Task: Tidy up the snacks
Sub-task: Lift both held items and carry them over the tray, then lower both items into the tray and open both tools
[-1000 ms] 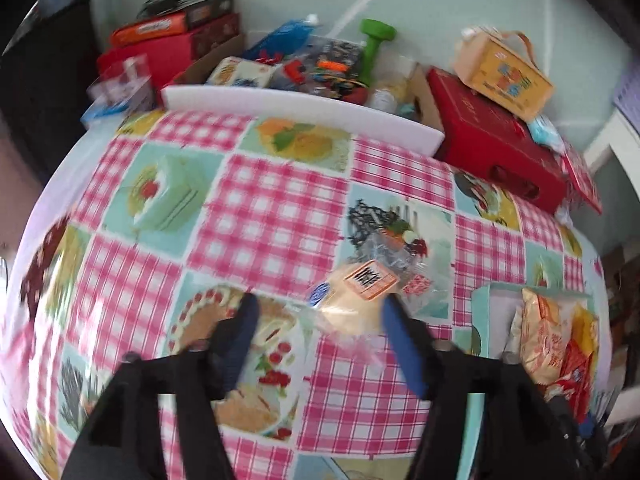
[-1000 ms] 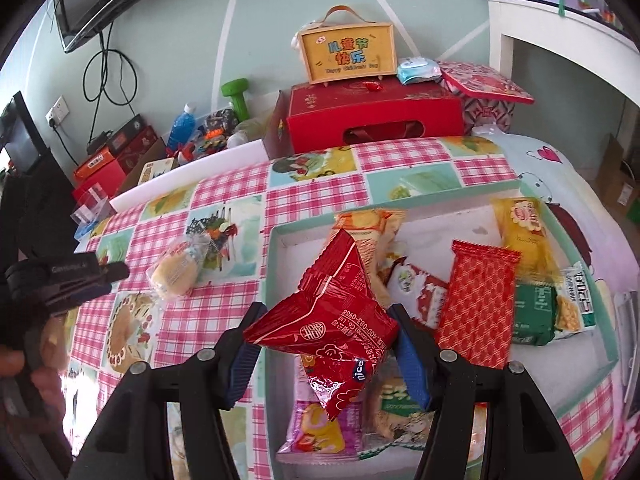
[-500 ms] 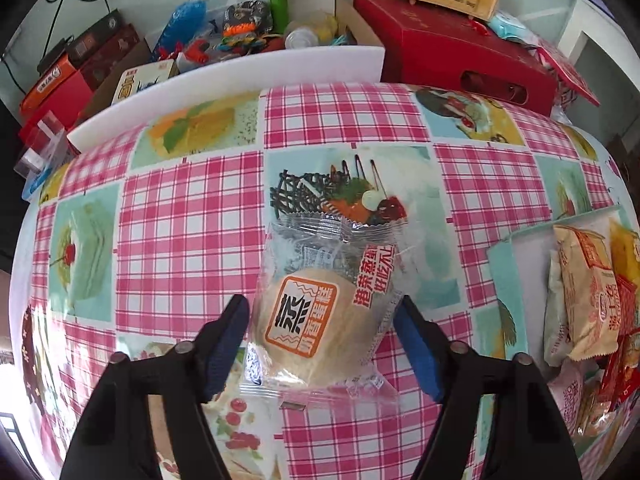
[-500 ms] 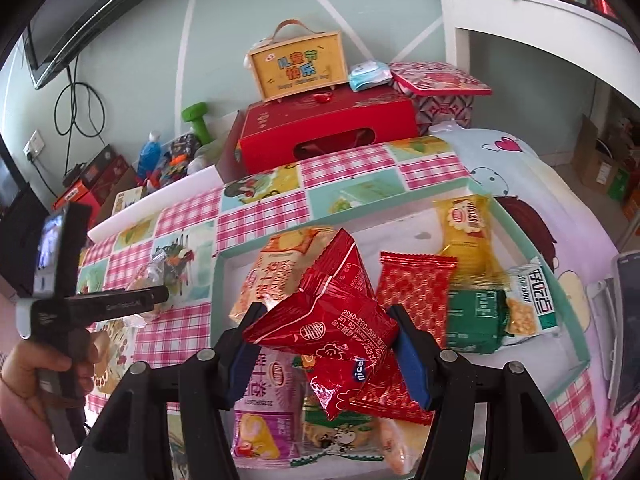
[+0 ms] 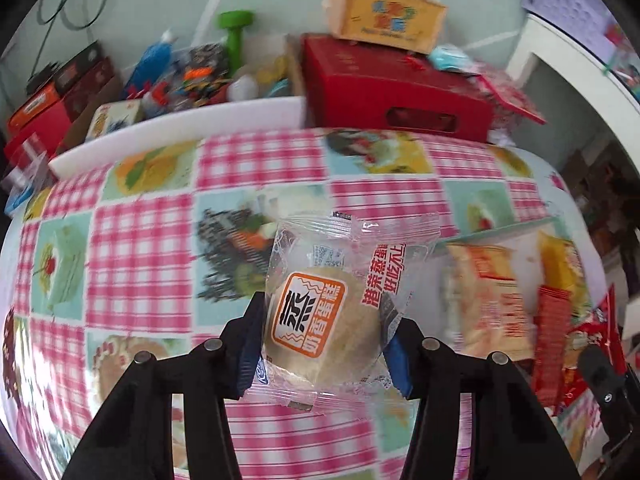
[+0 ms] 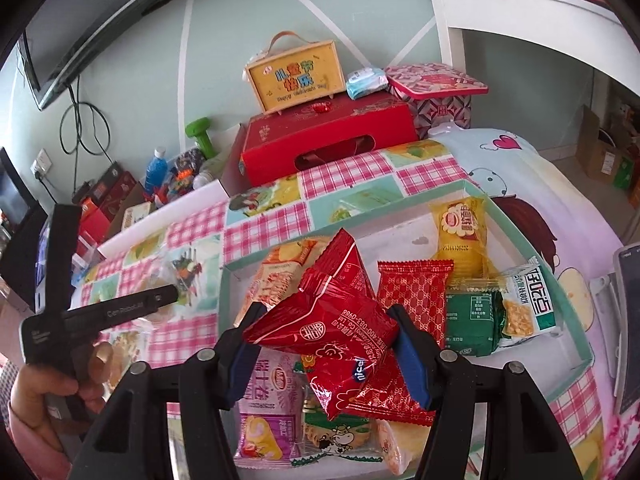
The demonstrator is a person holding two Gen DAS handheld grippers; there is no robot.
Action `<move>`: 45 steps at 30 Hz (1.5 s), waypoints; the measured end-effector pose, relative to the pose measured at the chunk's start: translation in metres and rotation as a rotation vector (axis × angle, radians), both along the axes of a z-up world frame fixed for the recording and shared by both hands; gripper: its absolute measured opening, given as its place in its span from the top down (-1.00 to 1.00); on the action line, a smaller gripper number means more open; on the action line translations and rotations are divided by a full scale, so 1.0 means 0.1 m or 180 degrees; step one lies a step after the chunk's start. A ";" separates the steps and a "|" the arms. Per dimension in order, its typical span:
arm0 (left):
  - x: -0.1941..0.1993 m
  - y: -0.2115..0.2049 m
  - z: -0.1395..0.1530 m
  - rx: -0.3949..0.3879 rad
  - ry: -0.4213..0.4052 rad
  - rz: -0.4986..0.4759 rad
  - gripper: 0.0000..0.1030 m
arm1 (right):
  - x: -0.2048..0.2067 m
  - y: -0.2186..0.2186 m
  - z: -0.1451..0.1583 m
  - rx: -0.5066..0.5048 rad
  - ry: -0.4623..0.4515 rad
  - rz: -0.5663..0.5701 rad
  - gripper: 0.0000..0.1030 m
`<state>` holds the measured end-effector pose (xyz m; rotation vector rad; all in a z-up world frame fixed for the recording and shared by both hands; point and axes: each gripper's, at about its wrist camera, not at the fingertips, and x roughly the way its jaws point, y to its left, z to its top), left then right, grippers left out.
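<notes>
My left gripper (image 5: 325, 344) is shut on a clear-wrapped steamed cake (image 5: 324, 312) with an orange label, held above the checked tablecloth (image 5: 140, 240). My right gripper (image 6: 328, 348) is shut on a red snack bag (image 6: 324, 320) and holds it over the mint-green tray (image 6: 532, 240), which holds several snack packets: a yellow one (image 6: 462, 236), a red patterned one (image 6: 416, 296), a green one (image 6: 470, 320) and a purple one (image 6: 272, 396). The left gripper shows in the right wrist view (image 6: 160, 300) left of the tray. The tray's near corner shows in the left wrist view (image 5: 500, 232).
A red gift box (image 6: 328, 140) with a yellow carry box (image 6: 296, 74) on it stands at the table's far edge. Boxes, a blue bottle (image 6: 154, 168) and a green dumbbell (image 6: 200, 132) crowd the back left. A white shelf (image 6: 520, 20) stands at the right.
My left gripper has closed on the steamed cake and lifted it off the tablecloth, swinging right toward the tray. My right gripper still holds the red bag over the tray.
</notes>
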<state>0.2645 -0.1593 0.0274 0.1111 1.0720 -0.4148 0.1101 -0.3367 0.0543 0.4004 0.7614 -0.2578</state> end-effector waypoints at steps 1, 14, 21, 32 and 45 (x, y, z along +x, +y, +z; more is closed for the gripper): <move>-0.02 -0.10 0.00 -0.0014 0.0005 -0.0071 -0.06 | -0.02 -0.01 0.04 0.0002 -0.0049 -0.0010 -0.25; -0.19 -0.87 -0.17 0.0348 -0.0119 -0.0437 -0.05 | -0.22 -0.49 0.02 0.0025 -0.0069 -0.0465 -0.25; -0.28 -1.01 -0.22 0.0386 -0.0106 -0.0516 -0.05 | -0.27 -0.65 -0.05 0.0094 -0.0054 -0.0580 -0.25; -0.29 -0.98 -0.22 0.0395 -0.0106 -0.0470 -0.18 | -0.03 -0.47 -0.08 -0.0040 -0.0126 -0.0313 -0.25; -0.40 -0.59 0.01 0.0271 -0.0213 -0.0103 -0.66 | 0.03 -0.43 -0.16 -0.0188 0.0088 -0.0256 -0.46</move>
